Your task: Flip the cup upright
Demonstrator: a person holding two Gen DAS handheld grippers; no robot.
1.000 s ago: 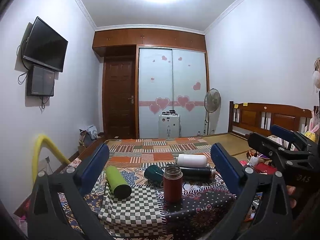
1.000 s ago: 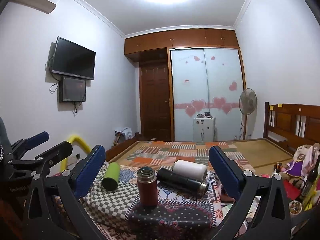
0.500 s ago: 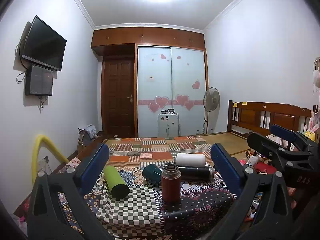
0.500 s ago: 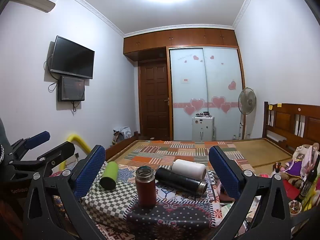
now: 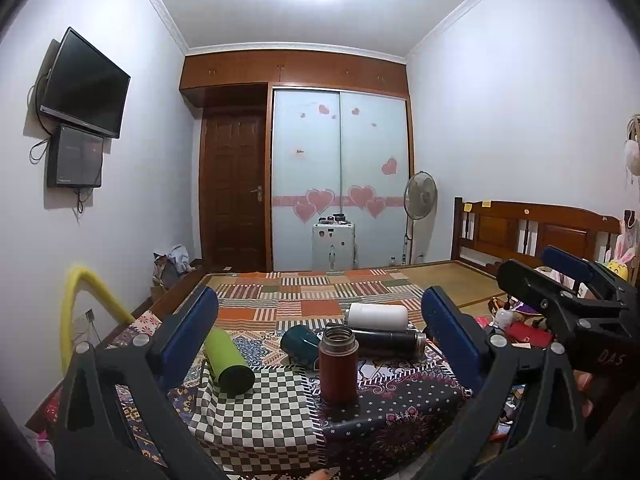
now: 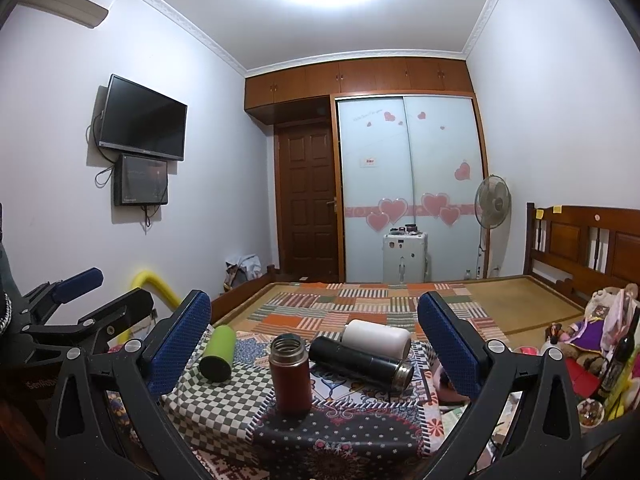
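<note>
A dark red flask (image 5: 338, 364) stands upright with its mouth open, also in the right wrist view (image 6: 290, 372). A green cup (image 5: 229, 361) (image 6: 218, 353), a black flask (image 5: 386, 340) (image 6: 360, 362), a white cup (image 5: 377, 316) (image 6: 377, 338) and a teal cup (image 5: 301, 345) lie on their sides on the patterned cloth (image 5: 256, 416). My left gripper (image 5: 320, 340) is open and empty, held back from the cups. My right gripper (image 6: 314, 340) is open and empty too; it also shows at the right of the left wrist view (image 5: 560, 280).
A bed with a patchwork cover (image 6: 360, 304) lies behind the cups, its wooden headboard (image 6: 584, 240) at the right. Toys and bottles (image 6: 600, 328) crowd the right side. A yellow tube (image 5: 80, 312) arches at the left.
Both views have shifted slightly; the cups sit a little lower and nearer in frame. Nothing on the cloth has moved and both grippers stay open.
</note>
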